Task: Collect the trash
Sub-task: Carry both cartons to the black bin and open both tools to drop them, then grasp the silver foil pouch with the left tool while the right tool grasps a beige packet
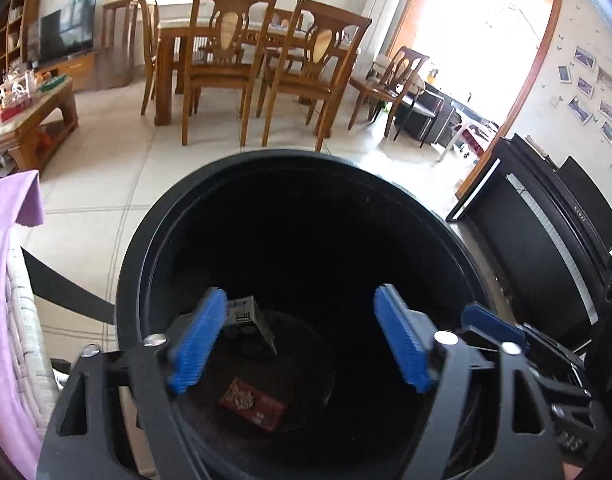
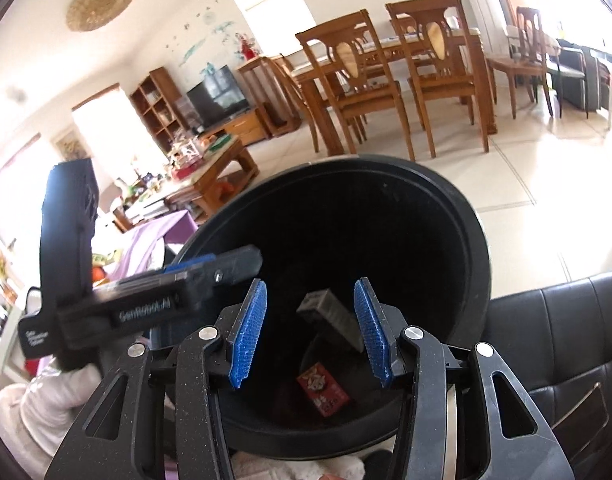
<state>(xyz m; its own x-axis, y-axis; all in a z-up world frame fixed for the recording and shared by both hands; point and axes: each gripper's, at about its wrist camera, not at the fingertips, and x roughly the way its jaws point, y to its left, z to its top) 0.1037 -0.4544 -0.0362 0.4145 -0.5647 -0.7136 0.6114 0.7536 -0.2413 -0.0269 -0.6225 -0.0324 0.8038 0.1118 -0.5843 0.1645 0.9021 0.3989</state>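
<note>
A round black trash bin (image 1: 154,248) stands on the floor right below both grippers; it also shows in the right wrist view (image 2: 472,232). At its bottom lie a grey-white carton (image 1: 246,316) and a red printed packet (image 1: 253,404); the carton (image 2: 334,312) and the packet (image 2: 323,390) show in the right wrist view too. My left gripper (image 1: 302,316) hangs open and empty over the bin mouth. My right gripper (image 2: 311,304) is open and empty over the bin. The left gripper's body (image 2: 146,304) sits beside it at left.
A wooden dining table with chairs (image 1: 242,52) stands beyond the bin. A low wooden coffee table (image 1: 30,108) with clutter is at left. A purple cloth (image 1: 6,240) is at near left. A black piano (image 1: 546,232) is at right. A black leather seat (image 2: 566,340) is at near right.
</note>
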